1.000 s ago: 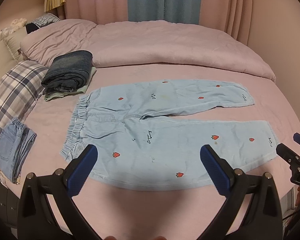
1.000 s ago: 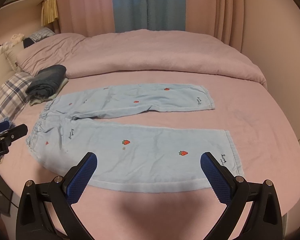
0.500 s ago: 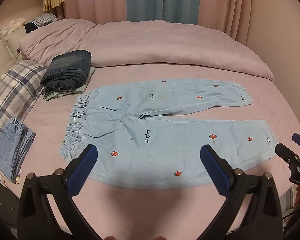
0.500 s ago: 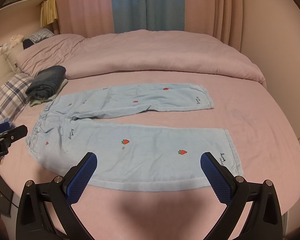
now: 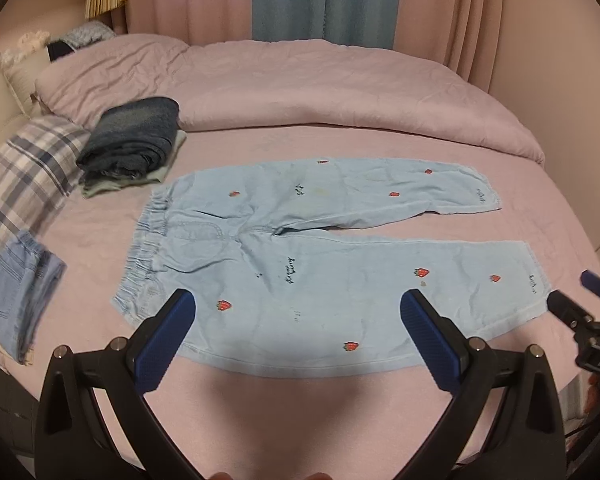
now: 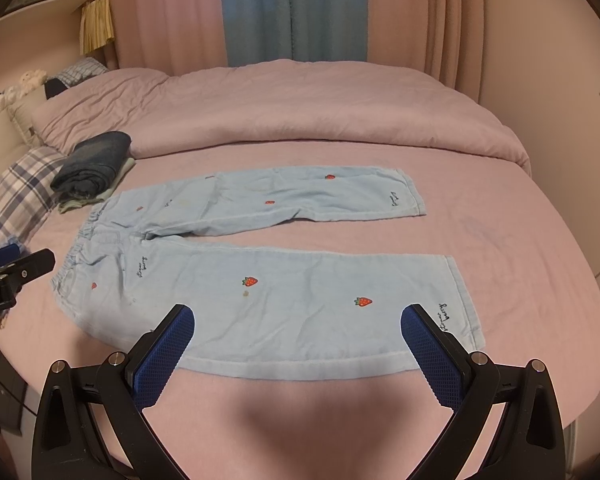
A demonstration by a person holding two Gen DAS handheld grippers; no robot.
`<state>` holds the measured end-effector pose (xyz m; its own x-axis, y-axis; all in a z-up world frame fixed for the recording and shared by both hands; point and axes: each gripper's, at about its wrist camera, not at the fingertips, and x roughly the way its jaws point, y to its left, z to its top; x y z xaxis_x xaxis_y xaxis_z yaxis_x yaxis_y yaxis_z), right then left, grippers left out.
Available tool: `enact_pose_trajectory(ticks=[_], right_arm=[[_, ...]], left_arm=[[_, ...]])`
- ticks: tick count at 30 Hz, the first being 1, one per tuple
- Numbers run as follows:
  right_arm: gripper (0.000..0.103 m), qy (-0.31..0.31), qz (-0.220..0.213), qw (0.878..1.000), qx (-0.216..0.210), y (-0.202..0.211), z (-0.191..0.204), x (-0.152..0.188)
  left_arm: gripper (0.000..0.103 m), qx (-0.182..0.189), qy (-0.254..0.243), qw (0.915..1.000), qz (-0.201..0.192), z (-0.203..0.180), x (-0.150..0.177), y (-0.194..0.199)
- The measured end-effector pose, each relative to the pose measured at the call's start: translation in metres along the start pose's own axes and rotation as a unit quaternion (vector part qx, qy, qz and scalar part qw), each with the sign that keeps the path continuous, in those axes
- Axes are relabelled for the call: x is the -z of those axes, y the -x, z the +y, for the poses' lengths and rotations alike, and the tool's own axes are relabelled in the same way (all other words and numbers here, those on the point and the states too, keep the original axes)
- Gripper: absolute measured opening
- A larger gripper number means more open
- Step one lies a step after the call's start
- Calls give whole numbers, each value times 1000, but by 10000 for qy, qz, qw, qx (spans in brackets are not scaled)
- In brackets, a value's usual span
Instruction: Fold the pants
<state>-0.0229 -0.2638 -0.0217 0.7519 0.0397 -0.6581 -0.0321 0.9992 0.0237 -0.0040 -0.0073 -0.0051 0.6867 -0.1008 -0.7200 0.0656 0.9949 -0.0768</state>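
Both my grippers spread wide, empty, above the near edge of the bed; pants flat and unfolded ahead.

My left gripper (image 5: 296,338) hangs with its blue pads (image 5: 162,346) wide apart, holding nothing; my right gripper (image 6: 298,350) likewise, jaws fully parted and empty. Just past both, the light blue pants (image 5: 320,264) with strawberry print lie spread on the pink bed (image 5: 300,412), waistband left, both legs running right, slightly splayed. Left of the waistband: folded light denim (image 5: 16,292) by a plaid pillow (image 5: 24,176). Beyond: a dark folded jeans stack (image 5: 134,140). Farthest: a bunched pink duvet (image 5: 320,88), then curtains (image 5: 324,0).
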Motion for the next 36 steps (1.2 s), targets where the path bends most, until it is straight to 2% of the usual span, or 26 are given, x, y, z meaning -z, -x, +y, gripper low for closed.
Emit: enact_pose_trajectory(ticks=[3, 6, 8, 9, 13, 15, 18, 21, 22, 23, 24, 25, 26, 27, 28, 29, 30, 32, 33, 36], right_arm=[[103, 118, 109, 9998, 130, -13, 4, 4], [103, 362, 337, 9987, -104, -34, 18, 15], [103, 726, 456, 9959, -300, -48, 35, 25], [103, 975, 495, 9931, -423, -56, 48, 33], [103, 1793, 502, 9796, -758, -79, 91, 51], [101, 2152, 462, 9707, -966, -87, 115, 58], [88, 2594, 465, 9547, -1382, -94, 145, 65], [79, 3102, 394, 9356, -1641, -96, 171, 75], [76, 3283, 355, 9296, -1636, -95, 177, 79], [75, 3469, 365, 9232, -1612, -100, 184, 83], [70, 3714, 329, 9144, -1576, -104, 192, 89], [62, 3918, 249, 9071, -1517, -107, 200, 94], [60, 4087, 188, 9008, -1456, -110, 205, 97], [57, 4175, 111, 8973, -1427, -110, 209, 100], [49, 4189, 59, 8974, -1385, -113, 210, 99], [40, 4188, 37, 8981, -1337, -116, 211, 96], [23, 4175, 87, 8994, -1291, -121, 214, 92], [12, 4071, 184, 9035, -1326, -126, 216, 85], [8, 4039, 247, 9042, -1368, -126, 217, 83], [8, 3944, 426, 9051, -1531, -119, 213, 80]], left_arm=[[103, 298, 405, 9984, 243, 19, 4, -15], [103, 401, 1231, 9894, 664, 59, 18, -42], [103, 359, 1878, 9767, 975, 87, 32, -57], [103, 357, 2247, 9666, 1180, 100, 39, -61], [102, 328, 3170, 9379, 1368, 146, 67, -75], [102, 477, 3582, 9226, 1349, 162, 77, -84], [101, 745, 4064, 9029, 1186, 176, 86, -95], [99, 840, 4325, 8936, 856, 185, 83, -99], [96, 865, 4350, 8931, 750, 188, 83, -101], [83, 863, 4387, 8918, 691, 190, 80, -102], [65, 847, 4411, 8909, 681, 192, 77, -105], [58, 762, 4421, 8903, 780, 194, 74, -112], [48, 673, 4407, 8907, 890, 193, 73, -117], [40, 645, 4403, 8909, 905, 196, 73, -117], [34, 620, 4382, 8922, 902, 199, 71, -117], [22, 598, 4348, 8937, 931, 200, 71, -118], [20, 578, 4277, 8968, 973, 201, 70, -118], [17, 614, 4131, 9038, 934, 202, 72, -112], [17, 589, 4044, 9079, 935, 203, 74, -109], [17, 481, 3775, 9197, 969, 203, 82, -99]])
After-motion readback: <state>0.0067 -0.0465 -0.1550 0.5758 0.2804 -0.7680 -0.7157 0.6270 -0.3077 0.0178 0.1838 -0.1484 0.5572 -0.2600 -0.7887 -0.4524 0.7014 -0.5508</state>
